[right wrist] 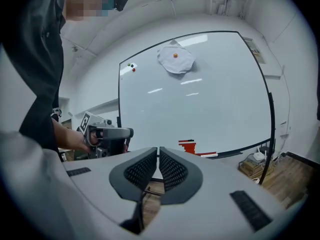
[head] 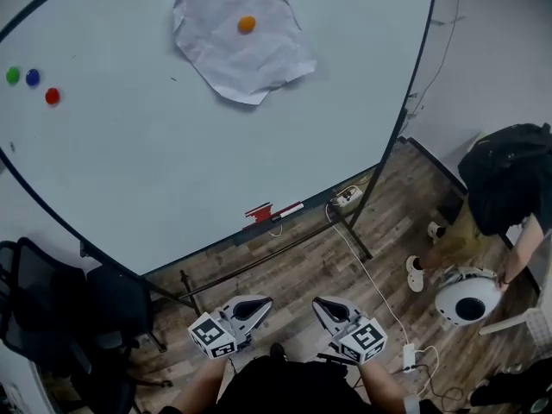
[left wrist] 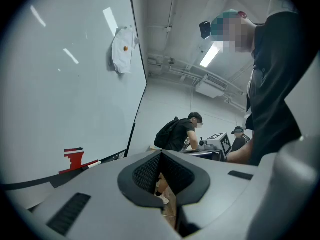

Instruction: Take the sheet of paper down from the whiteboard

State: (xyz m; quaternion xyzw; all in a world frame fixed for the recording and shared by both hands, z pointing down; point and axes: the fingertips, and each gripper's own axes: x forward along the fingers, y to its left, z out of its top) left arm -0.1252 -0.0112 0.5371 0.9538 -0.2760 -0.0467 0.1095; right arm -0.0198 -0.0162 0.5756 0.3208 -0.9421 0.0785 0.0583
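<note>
Near, low by legs: left gripper (head: 254, 304) and right gripper (head: 327, 305), both pinched together, nothing inside.
Farther, past wood floor: whiteboard (head: 172, 162).
Farthest, high on board: crumpled sheet of paper (head: 226, 54), pinned by orange magnet (head: 247, 24), loose corner hanging down.
Way up and ahead of both jaws; long reach either way, likely a bit shorter for left.

Whiteboard (head: 216, 162): one.
Sheet of paper (head: 233, 59): one, at the whiteboard's top edge.
Magnets: four. Orange magnet (head: 247, 24) on the sheet; green magnet (head: 12, 75), blue magnet (head: 33, 77) and red magnet (head: 53, 96) near the left edge.
Eraser (head: 258, 213): one, at the bottom edge.
Marker (head: 289, 210): one, beside the eraser.
Grippers: two, left gripper (head: 259, 301) and right gripper (head: 323, 304).
Chair (head: 52, 309): one.
Bystanders: two, nearer bystander (left wrist: 177, 134) and farther bystander (left wrist: 239, 140).
</note>
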